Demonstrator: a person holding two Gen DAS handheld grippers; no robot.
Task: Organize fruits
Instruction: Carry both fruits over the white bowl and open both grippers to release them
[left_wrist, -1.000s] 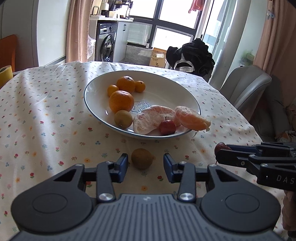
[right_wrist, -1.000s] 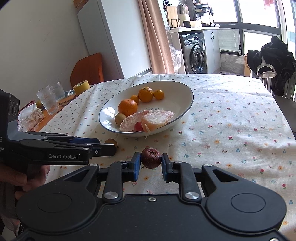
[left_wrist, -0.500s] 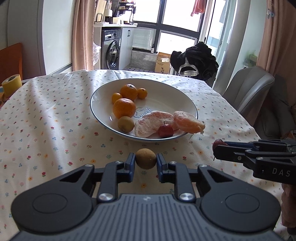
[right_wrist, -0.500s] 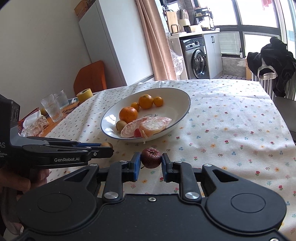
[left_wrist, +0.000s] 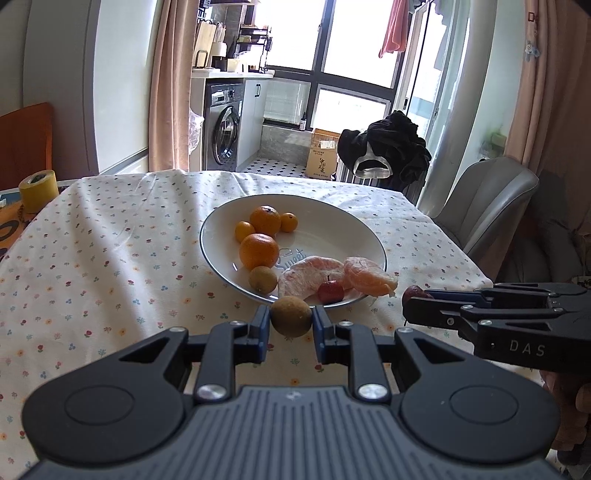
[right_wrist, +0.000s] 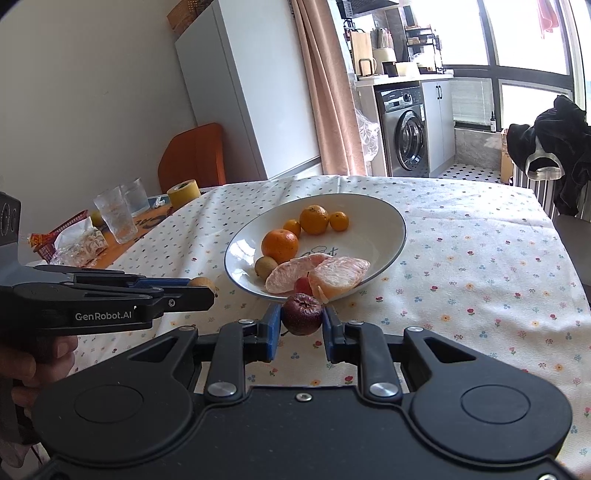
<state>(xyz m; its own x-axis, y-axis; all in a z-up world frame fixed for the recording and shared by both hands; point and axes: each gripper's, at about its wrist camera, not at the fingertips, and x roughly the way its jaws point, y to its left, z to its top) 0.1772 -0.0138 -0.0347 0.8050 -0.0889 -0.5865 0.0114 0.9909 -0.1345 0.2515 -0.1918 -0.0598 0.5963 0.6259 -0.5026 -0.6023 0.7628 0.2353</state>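
Left hand-held gripper (left_wrist: 291, 326) now clamps the brown round fruit (left_wrist: 291, 316) we found lying loose ahead of its open fingers a second ago; we see it raised off the surface (left_wrist: 110, 266). Right hand-held gripper (right_wrist: 302, 324) still grips the dark red fruit (right_wrist: 302, 313). Ahead of both sits the plate (left_wrist: 362, 225), printed "Sweet". Gripper bodies read "DAS" and "GenRobot.AI".

Bare tablecloth (right_wrist: 480, 295) lies open right of the plate (right_wrist: 384, 210), whose near half is crowded by peeled segments (right_wrist: 321, 273); glasses (right_wrist: 114, 214) stand far left.
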